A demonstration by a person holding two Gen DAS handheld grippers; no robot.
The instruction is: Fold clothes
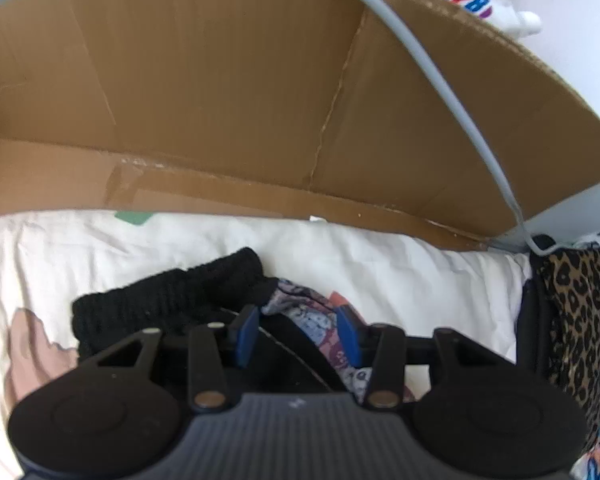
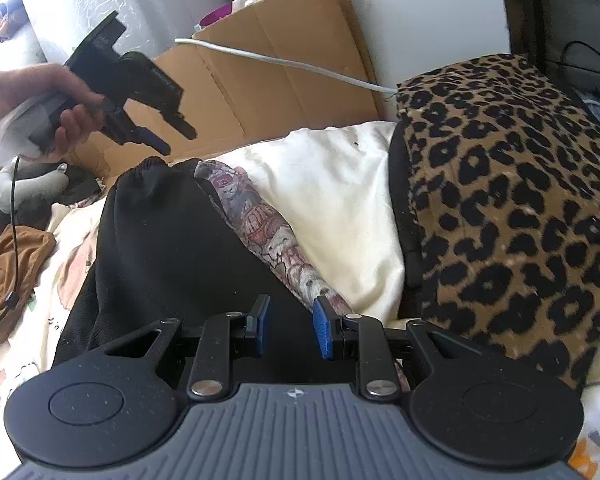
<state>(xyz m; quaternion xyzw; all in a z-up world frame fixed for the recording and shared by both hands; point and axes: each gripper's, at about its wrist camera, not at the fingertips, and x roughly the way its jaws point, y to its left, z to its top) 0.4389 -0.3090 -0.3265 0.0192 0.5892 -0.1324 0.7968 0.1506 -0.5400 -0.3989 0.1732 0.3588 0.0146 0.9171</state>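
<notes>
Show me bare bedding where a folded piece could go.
One free patch: white bedding between the black garment with patterned lining and the leopard-print fabric, below the brown cardboard. Left is crowded: tan cloth.

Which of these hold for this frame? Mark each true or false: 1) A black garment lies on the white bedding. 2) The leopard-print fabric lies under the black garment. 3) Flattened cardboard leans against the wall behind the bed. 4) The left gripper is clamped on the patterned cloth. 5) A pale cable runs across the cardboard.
1) True: the black garment lies on the white bedding.
2) False: the leopard-print fabric lies apart from it, to its right in the right wrist view.
3) True: cardboard.
4) False: the left gripper hangs in the air, holding nothing, above the patterned cloth.
5) True: cable.
</notes>
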